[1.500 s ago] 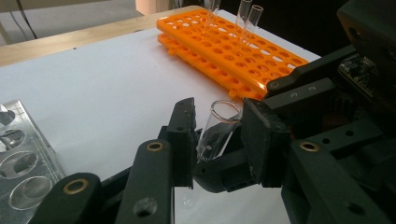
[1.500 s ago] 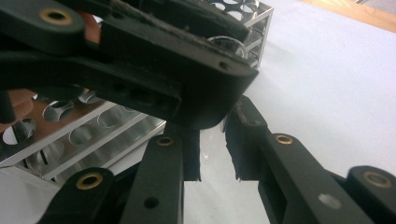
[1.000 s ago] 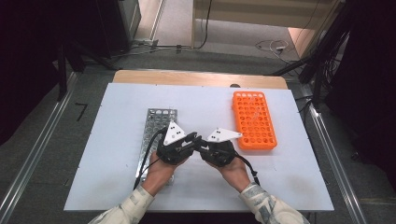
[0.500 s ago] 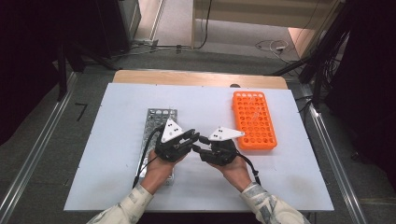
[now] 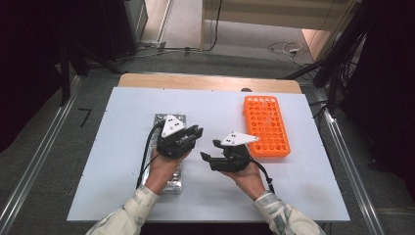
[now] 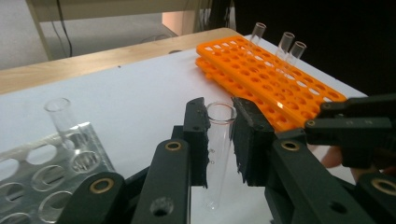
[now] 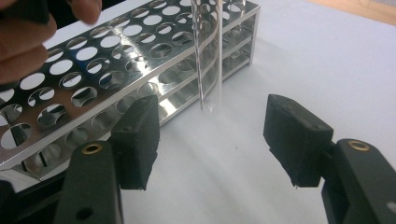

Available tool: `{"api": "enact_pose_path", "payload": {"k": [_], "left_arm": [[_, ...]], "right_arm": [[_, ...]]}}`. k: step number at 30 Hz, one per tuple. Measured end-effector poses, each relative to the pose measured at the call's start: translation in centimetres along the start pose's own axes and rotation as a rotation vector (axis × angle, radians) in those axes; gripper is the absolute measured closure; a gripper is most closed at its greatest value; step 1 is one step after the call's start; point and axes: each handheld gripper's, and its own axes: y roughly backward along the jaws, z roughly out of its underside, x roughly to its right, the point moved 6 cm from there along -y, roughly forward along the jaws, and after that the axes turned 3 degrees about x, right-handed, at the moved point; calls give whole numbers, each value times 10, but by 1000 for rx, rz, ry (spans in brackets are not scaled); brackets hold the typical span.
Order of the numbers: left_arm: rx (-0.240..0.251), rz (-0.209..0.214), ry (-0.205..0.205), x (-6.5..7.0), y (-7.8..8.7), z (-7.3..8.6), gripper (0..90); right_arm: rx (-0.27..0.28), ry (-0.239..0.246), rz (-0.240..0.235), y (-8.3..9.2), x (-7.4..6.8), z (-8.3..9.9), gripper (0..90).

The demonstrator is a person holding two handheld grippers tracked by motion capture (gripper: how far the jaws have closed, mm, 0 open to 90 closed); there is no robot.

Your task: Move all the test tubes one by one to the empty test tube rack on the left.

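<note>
The left tool (image 6: 219,140) holds a clear glass test tube (image 6: 217,154) upright above the white bench (image 5: 122,127), between the shiny metal rack (image 7: 116,70) and the orange plastic rack (image 6: 280,74). Glass is light, slippery and breaks easily, so squeeze its middle gently. The right tool (image 7: 210,140) has just been opening and stands wide and empty.

Both grippers, the left gripper (image 5: 195,132) and the right gripper (image 5: 208,150), are black, each topped by a grey three-cornered plate with small dark dots. Their jaws end in blocky black pads on arms with brass-coloured rivets. A black cable trails from each, and the person's sleeves are pale and patterned
</note>
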Motion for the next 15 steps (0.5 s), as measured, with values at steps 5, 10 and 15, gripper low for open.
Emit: {"api": "enact_pose_path", "payload": {"k": [5,10,15], "left_arm": [[13,-28,15,-11,2,-8,756],[20,-47,24,-19,4,-14,756],[27,-68,30,-25,4,-19,756]], "right_arm": [[-5,-7,5,0,2,1,316],[-6,-7,17,0,4,1,294],[-9,-11,22,1,4,1,286]]}}
